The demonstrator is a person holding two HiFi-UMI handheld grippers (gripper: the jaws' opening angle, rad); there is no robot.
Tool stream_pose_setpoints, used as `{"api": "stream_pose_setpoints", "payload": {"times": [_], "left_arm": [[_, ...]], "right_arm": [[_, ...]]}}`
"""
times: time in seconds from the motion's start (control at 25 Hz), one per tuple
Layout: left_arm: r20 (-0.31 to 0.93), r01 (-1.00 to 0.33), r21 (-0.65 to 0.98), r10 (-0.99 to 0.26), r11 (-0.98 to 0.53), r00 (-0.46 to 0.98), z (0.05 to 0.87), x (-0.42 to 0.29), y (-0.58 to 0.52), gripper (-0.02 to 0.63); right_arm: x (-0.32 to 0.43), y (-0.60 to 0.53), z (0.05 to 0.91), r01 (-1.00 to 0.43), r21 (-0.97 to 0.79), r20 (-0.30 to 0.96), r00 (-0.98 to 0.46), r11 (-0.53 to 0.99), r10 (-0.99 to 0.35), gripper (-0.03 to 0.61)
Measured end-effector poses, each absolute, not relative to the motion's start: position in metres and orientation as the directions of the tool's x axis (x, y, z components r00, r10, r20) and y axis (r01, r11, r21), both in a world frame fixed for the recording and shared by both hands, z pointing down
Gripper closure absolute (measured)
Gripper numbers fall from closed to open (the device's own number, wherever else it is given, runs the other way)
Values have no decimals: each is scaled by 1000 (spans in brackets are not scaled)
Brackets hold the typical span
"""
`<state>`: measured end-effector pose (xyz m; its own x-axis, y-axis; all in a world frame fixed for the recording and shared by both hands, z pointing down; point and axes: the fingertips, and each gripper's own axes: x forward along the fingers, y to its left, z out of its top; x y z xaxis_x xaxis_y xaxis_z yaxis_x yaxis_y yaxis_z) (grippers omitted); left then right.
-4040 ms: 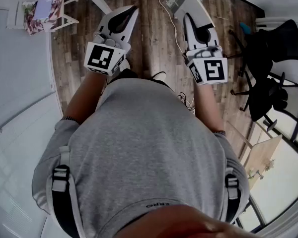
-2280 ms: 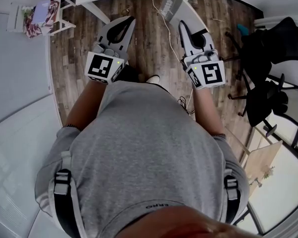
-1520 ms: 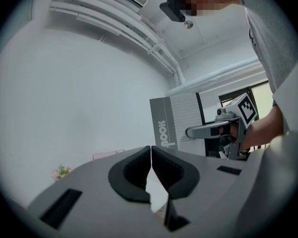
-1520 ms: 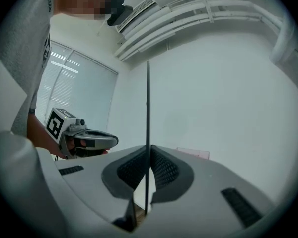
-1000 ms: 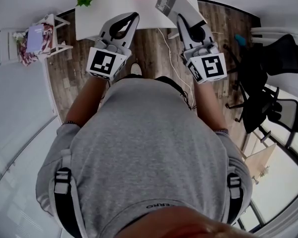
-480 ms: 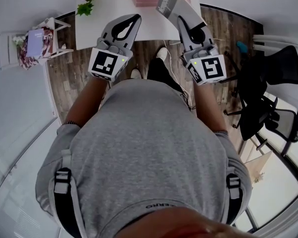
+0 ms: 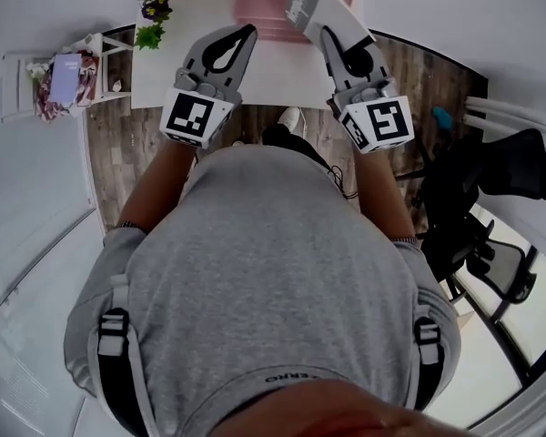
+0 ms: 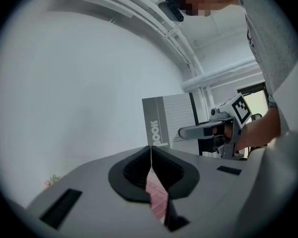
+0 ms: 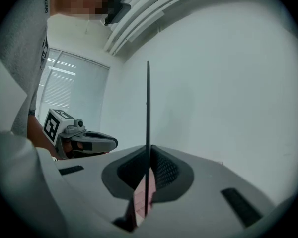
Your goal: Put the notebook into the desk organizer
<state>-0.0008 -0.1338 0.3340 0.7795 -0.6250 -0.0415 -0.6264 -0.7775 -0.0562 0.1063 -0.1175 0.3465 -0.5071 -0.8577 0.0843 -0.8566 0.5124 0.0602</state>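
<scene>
one white table [image 7: 273, 66] lies ahead, with one pink desk organizer [image 7: 255, 12] standing on its far part. one grey notebook [image 7: 302, 5] is held in the air above the table, overlapping the organizer's right side in the head view. there are two grippers. the right gripper [image 7: 329, 35] has its jaws clamped on the notebook's lower edge. the left gripper [image 7: 244, 33] has its jaws pressed together on nothing, over the table's near part. one small flowering plant [image 7: 153, 12] sits near the table's left edge.

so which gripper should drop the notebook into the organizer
Right. The right gripper is shut on the notebook, close to the organizer; the left gripper is shut and empty.
</scene>
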Motion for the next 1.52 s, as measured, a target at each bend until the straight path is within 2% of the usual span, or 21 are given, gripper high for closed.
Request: {"api": "stream_pose_setpoints", "payload": {"times": [0.32,0.64,1.04,1.52], "left_arm": [[-21,-698,-76,-699,-712,715,331,29,-176,591],[-3,-743,-87,-746,-664,666,335,32,-202,591],[-23,-743,-77,-743,-665,668,335,18,-251,591],[-19,-709,-62,-709,-703,705,344,14,-291,591]], "right_arm": [[133,-166,349,-792,15,90,-607,610,-790,563],[127,-205,357,-721,-71,111,-692,689,-713,563],[110,-257,370,-676,-252,185,-736,692,-652,561],[109,-298,402,-638,-511,267,-754,575,-600,563]]}}
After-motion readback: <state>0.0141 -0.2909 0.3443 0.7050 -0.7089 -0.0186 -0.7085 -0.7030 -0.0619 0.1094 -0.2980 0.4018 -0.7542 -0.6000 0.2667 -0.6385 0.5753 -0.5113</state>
